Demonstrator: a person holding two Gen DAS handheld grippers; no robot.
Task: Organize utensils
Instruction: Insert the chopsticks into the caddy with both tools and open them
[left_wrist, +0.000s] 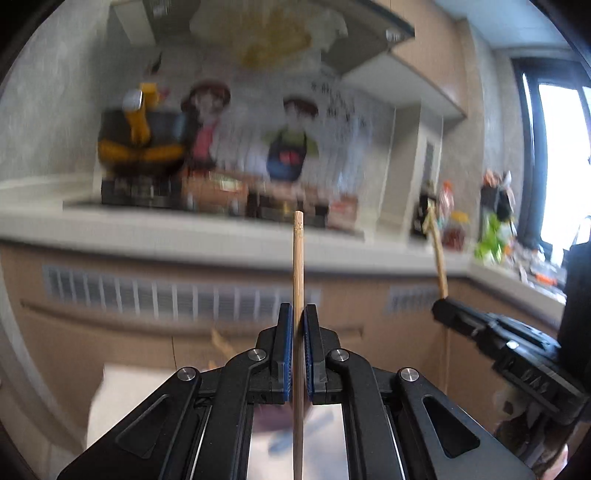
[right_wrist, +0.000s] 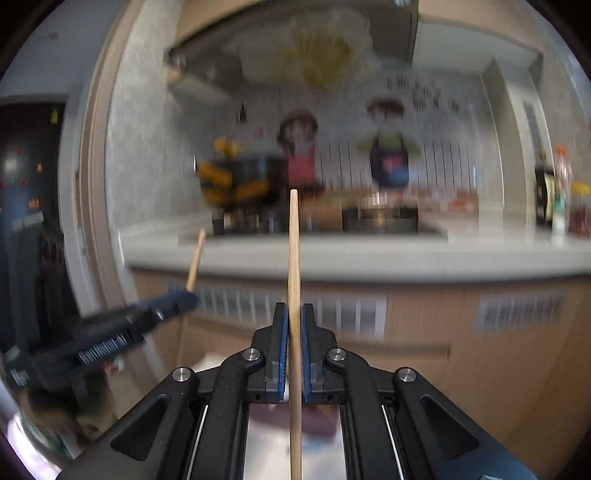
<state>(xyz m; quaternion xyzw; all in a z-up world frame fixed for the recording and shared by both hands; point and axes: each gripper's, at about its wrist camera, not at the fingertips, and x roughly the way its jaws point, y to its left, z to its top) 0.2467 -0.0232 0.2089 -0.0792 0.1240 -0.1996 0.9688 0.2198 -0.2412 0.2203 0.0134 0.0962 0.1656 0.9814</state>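
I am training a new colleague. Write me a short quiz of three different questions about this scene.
1. True or false: the left tongs are shut on a wooden chopstick.
2. What do the right tongs hold?
A) a spoon B) a wooden chopstick C) nothing
3. Fill in: in the left wrist view, the other tongs appear on the ____ side of the picture.

Key: 1 true; 2 B; 3 right.
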